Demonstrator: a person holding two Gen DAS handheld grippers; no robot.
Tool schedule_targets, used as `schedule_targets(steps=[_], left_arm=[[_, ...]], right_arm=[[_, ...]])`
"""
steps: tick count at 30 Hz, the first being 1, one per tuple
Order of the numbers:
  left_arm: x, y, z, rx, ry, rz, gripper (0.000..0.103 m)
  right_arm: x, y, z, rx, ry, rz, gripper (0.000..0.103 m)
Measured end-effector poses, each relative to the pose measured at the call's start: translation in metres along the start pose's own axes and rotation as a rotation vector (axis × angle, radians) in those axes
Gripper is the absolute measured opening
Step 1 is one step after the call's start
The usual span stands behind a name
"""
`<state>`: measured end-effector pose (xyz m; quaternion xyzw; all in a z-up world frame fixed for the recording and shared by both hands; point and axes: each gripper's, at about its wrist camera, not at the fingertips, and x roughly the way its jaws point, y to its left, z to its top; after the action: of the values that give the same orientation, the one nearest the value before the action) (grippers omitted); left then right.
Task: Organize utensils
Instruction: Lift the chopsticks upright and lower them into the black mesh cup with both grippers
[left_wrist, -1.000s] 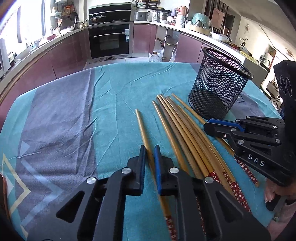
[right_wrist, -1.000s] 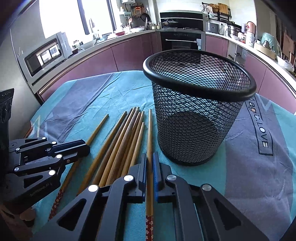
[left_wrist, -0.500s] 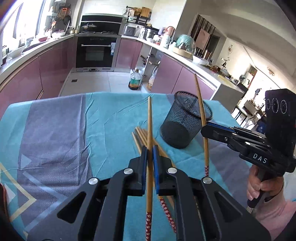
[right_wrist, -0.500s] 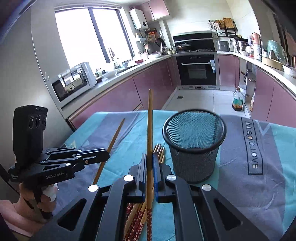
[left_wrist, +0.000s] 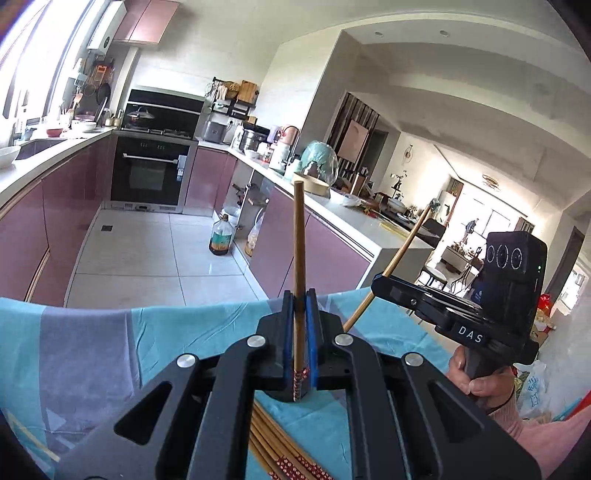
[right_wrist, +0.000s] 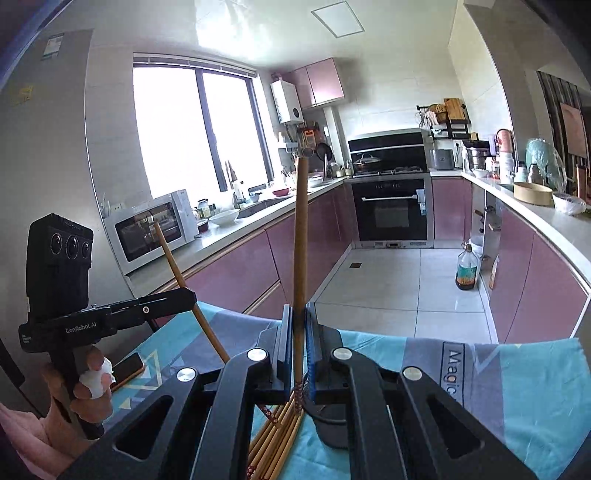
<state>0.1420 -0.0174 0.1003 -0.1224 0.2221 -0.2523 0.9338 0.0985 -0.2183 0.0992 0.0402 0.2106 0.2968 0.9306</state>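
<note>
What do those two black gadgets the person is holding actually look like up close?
Each is matte black, with angular cut-out arms, silver rivets and blue pads lining its fingers. The right gripper bears white "DAS" lettering and a box with three round lenses; the left gripper has a matching box and reads "GenRobot.AI". Both sleeves are pink, and one finger of the left hand is wrapped in white.

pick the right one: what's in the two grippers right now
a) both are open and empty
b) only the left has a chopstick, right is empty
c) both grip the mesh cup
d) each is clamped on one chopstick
d: the left gripper is shut on a chopstick that sticks up, and the right gripper is shut on its own chopstick.
</note>
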Motion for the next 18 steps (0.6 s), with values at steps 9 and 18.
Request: schedule_targets(steps=[9,18], left_arm=[[0.019,-0.026,0.052,0.035,-0.023,-0.024,0.007],[0.094,-0.031,0.022,0.092,0.199,0.023,0.007]], right_arm=[[-0.001,-0.022,0.030,-0.032,-0.040,-0.046,0.005],[0.050,-0.041,0.000,-0.001,0.162,-0.061,0.005]])
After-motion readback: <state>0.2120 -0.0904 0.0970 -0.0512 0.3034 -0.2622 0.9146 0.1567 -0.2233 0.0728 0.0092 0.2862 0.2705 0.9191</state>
